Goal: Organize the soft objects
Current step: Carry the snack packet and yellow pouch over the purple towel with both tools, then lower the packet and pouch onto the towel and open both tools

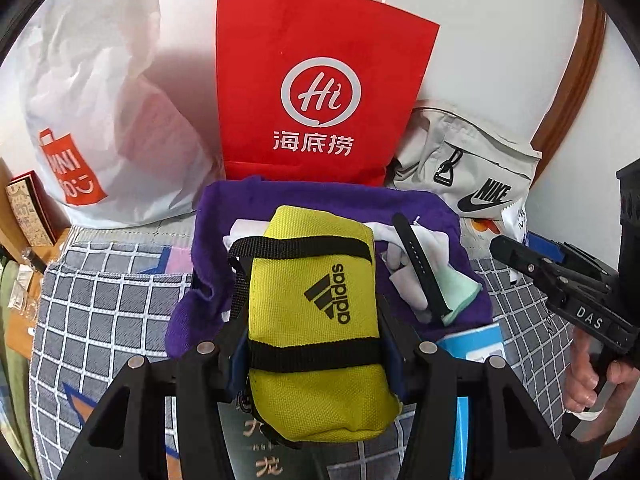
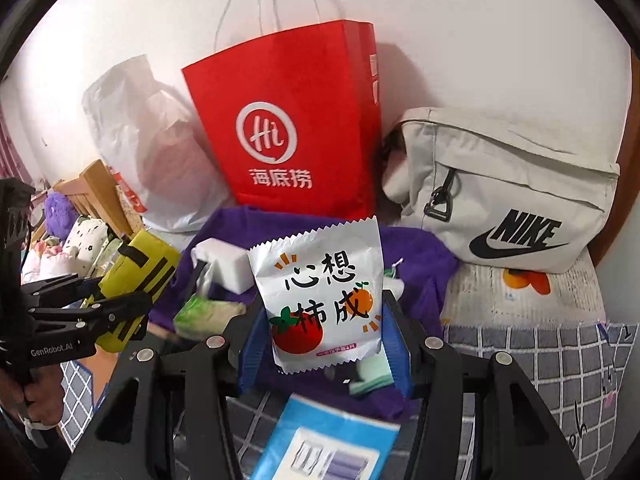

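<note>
White wall backing the red paper bag (image 1: 320,80). Left gripper (image 1: 316,344) is clamping the yellow pouch (image 1: 316,320) just in front of it; right gripper (image 2: 324,344) is clamping a white snack packet (image 2: 320,292) there too, over the purple cloth (image 1: 420,208).

Each camera sits on its own tongs and looks forward and steeply down along the fingers, close over the bed. Both face the white wall and share the red paper bag (image 1: 320,88) (image 2: 288,128), the grey Nike bag (image 1: 468,164) (image 2: 508,196) and the purple cloth (image 1: 304,196) (image 2: 416,256); each catches the other tongs at its edge.
</note>
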{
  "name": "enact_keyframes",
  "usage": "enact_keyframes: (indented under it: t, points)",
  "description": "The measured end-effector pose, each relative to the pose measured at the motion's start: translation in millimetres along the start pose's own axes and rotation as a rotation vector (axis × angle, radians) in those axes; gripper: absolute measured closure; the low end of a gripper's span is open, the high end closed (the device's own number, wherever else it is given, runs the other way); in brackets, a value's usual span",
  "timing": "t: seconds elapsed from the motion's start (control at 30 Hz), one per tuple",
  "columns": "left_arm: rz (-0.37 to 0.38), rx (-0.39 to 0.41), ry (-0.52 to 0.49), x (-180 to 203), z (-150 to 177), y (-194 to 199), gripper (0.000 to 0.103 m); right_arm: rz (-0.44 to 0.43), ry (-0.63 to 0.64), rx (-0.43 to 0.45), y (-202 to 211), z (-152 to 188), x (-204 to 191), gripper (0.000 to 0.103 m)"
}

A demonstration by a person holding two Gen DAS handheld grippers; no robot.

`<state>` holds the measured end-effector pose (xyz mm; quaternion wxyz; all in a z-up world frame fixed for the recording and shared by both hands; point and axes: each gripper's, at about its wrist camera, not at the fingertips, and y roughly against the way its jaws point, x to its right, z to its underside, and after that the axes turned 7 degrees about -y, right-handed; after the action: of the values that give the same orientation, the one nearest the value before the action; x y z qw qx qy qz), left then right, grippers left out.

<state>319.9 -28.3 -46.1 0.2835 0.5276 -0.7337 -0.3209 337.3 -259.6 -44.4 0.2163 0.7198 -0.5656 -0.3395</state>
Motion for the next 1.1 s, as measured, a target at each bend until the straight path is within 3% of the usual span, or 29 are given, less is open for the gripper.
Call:
enact_keyframes:
  t: [1.1]
  points:
    - [0.025,-0.083,0.011,-2,-29,-71,0.048,0.013,-0.049,-0.157,-81,-1,27,0.050]
